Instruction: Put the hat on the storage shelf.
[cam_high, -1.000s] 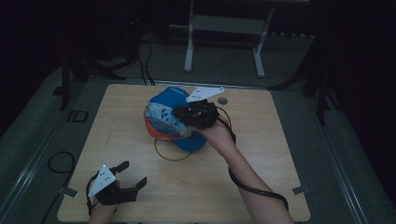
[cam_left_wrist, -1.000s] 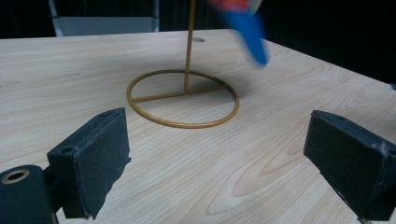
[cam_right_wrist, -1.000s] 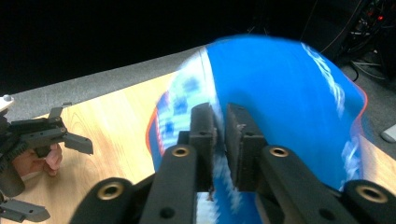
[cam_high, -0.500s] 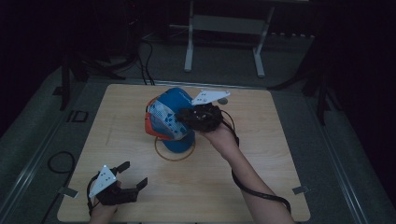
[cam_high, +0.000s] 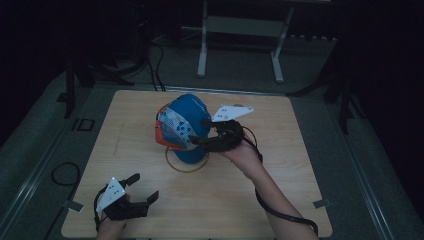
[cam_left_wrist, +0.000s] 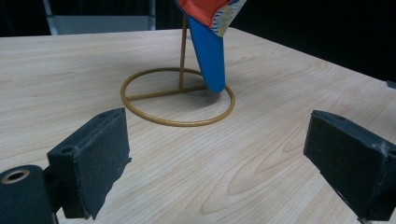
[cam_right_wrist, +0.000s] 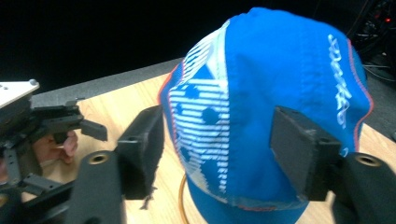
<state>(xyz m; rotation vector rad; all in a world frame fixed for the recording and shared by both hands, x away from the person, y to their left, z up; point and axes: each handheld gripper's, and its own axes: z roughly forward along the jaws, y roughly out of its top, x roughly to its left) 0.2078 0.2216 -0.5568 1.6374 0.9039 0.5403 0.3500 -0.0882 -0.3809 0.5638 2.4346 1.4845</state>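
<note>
Blue fabric with an orange trim and a white patterned panel: the cap (cam_high: 182, 127) sits on top of a thin gold wire stand (cam_high: 186, 162) near the middle of the pale wooden counter (cam_high: 280, 190). The stand's upright rises from a ring base that lies flat on the wood, and in the left gripper view the cap's blue brim (cam_left_wrist: 208, 51) hangs down beside the upright, its tip close above the ring.

Against the frame from 1 second ago, the cap has come up: then it lay lower and tilted over the ring, now it stands higher and more upright over the stand. The right tongs (cam_high: 210, 141) have shifted with it, a little toward the person's side, and they are at the cap's right flank. In the right gripper view the 2 black pads stand apart, 1 on each side of the cap's crown; they look close to the fabric (whether they press it I cannot tell), so the grip reads as spread rather than clamped.

The left tongs (cam_high: 142, 189) rest low at the near left part of the counter, well apart from the cap, in much the same place as in both earlier frames. Their pads (cam_left_wrist: 91, 161) are spread wide with bare wood between them, facing the ring base
</note>
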